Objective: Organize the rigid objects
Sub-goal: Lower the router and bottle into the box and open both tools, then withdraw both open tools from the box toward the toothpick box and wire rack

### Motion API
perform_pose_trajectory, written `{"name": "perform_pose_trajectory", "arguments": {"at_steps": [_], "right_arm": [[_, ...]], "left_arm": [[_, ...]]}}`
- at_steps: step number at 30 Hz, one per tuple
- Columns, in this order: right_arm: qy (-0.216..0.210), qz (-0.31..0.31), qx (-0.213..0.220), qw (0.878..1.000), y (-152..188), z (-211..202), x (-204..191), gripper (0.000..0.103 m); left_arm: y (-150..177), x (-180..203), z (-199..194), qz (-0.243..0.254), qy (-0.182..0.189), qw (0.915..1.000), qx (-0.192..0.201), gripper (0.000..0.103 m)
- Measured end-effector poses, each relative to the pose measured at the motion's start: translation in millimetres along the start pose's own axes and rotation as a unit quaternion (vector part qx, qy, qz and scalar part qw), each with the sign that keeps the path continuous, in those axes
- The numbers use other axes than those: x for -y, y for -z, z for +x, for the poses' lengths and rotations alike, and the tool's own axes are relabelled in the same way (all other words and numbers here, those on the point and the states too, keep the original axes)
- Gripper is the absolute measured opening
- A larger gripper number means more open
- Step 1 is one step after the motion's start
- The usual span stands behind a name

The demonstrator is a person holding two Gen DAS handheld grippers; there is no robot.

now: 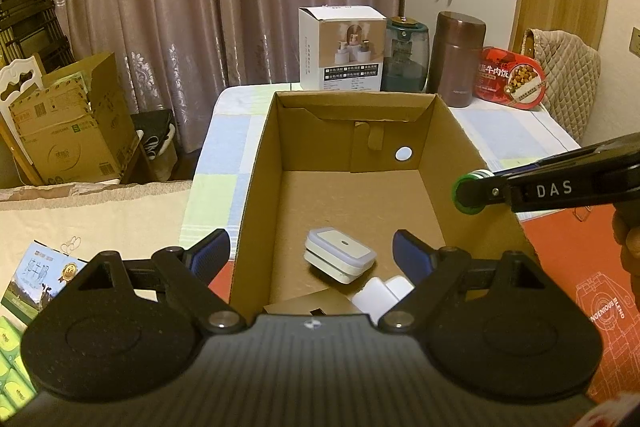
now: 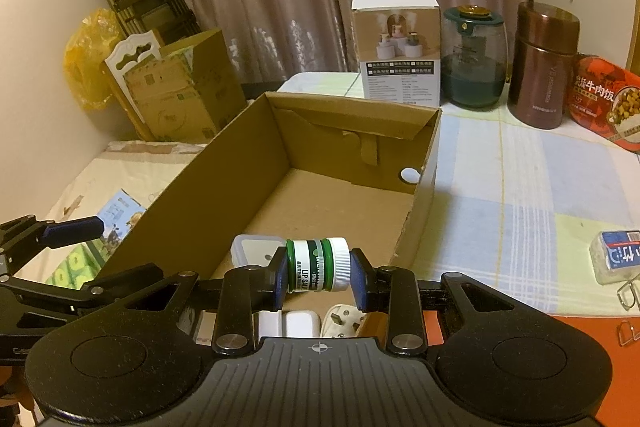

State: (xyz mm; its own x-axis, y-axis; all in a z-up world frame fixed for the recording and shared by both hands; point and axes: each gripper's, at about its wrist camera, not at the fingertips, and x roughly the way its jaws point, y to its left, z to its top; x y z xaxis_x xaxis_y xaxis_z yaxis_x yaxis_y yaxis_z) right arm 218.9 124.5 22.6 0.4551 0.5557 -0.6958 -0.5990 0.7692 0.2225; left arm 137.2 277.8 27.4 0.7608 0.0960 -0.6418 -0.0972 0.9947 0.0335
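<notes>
Your right hand-held gripper [image 2: 319,270] held lip-salve jar [image 2: 318,265] sideways between pads, over cardboard box [image 2: 256,163] near end. Your left hand-held gripper [image 1: 311,254] stood wide, empty, white container [image 1: 340,255] at 12 o'clock inside box.

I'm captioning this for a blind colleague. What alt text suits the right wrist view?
The right gripper clamps a small green-and-white jar sideways above an open cardboard box that holds white plugs. A white carton and brown flask stand on the table behind.
</notes>
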Motion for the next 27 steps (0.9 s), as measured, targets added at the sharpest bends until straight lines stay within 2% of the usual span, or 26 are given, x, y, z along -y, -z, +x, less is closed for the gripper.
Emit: {"name": "perform_pose_trajectory", "arguments": {"at_steps": [14,27], "right_arm": [[0.017,0.001,0.022,1.0,-5,-6,6,0.029],[0.016,0.028,0.044,0.999,15,-63,17,0.031]], "left_arm": [[-3,0,-1,-0.001,0.0,1.0,0.001,0.086],[-10,23,-38,-0.011,0.013,0.9997,0.019,0.086]]}}
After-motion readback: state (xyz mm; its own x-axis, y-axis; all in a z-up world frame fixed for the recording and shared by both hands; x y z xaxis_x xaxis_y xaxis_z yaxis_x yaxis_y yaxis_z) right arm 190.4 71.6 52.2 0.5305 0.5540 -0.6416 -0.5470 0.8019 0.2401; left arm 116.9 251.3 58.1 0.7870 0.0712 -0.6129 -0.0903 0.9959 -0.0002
